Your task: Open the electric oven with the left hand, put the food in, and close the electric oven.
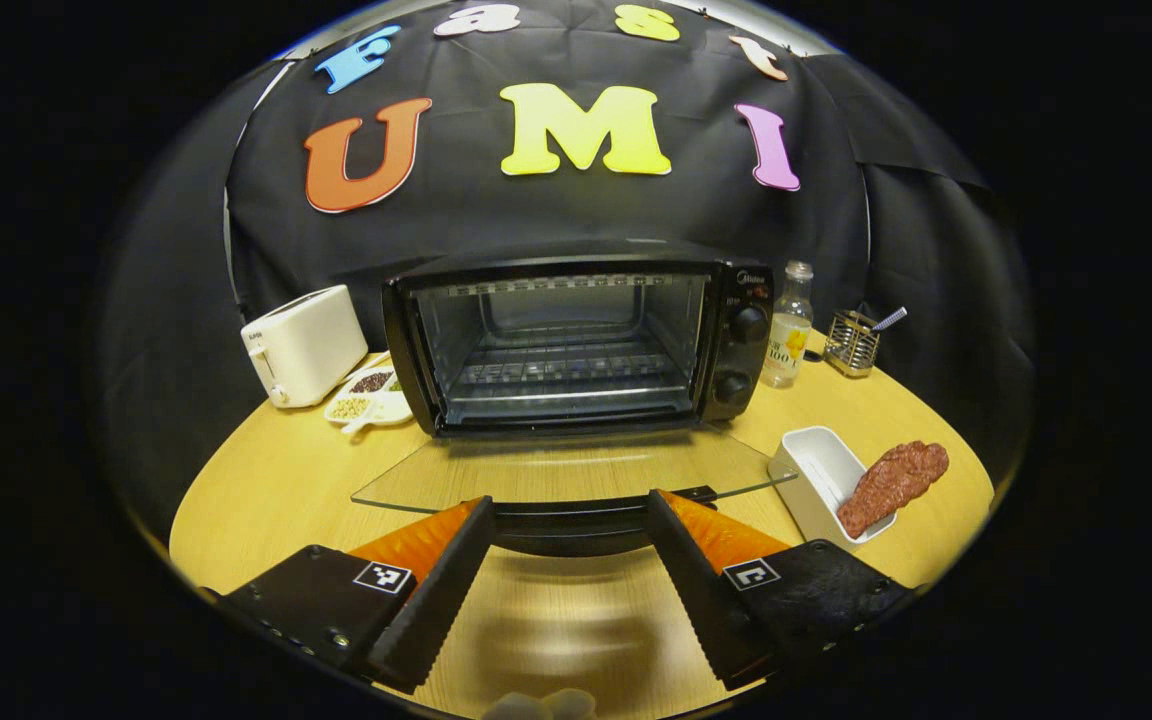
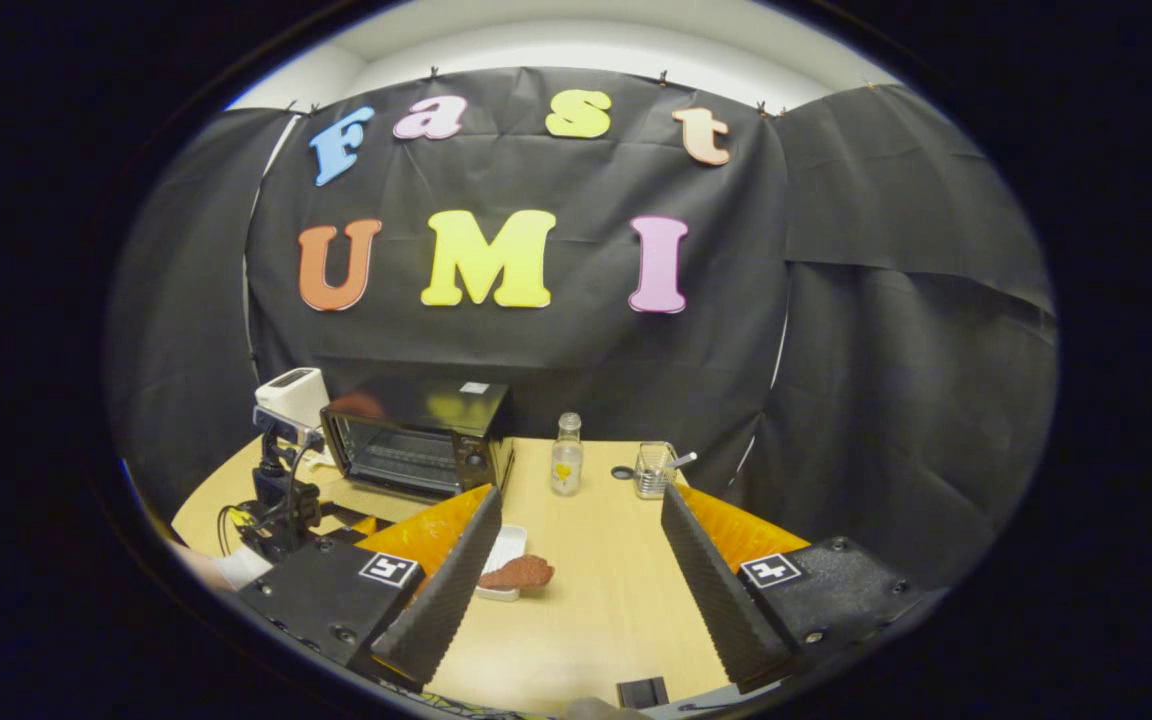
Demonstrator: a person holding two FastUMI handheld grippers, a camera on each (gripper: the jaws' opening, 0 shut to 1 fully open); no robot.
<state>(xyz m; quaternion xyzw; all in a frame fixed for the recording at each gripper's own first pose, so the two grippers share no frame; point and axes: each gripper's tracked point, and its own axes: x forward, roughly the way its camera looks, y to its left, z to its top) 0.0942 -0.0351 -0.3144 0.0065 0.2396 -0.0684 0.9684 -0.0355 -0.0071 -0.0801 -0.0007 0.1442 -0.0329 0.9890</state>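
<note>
Left hand-held gripper point(image 1: 571, 545) sits spread wide and empty right at the handle edge of the glass door point(image 1: 576, 475), which lies folded down flat in front of the electric oven point(image 1: 576, 345), cavity open at the far middle of the table point(image 1: 266, 480). Right hand-held gripper point(image 2: 581, 540) hangs spread and empty too, with the food point(image 2: 518, 572) near and just left of its fingers, resting across a white tray point(image 2: 506, 550). That reddish slab looks soft, light and likely floppy, so I'd pinch it across its thick middle.
</note>
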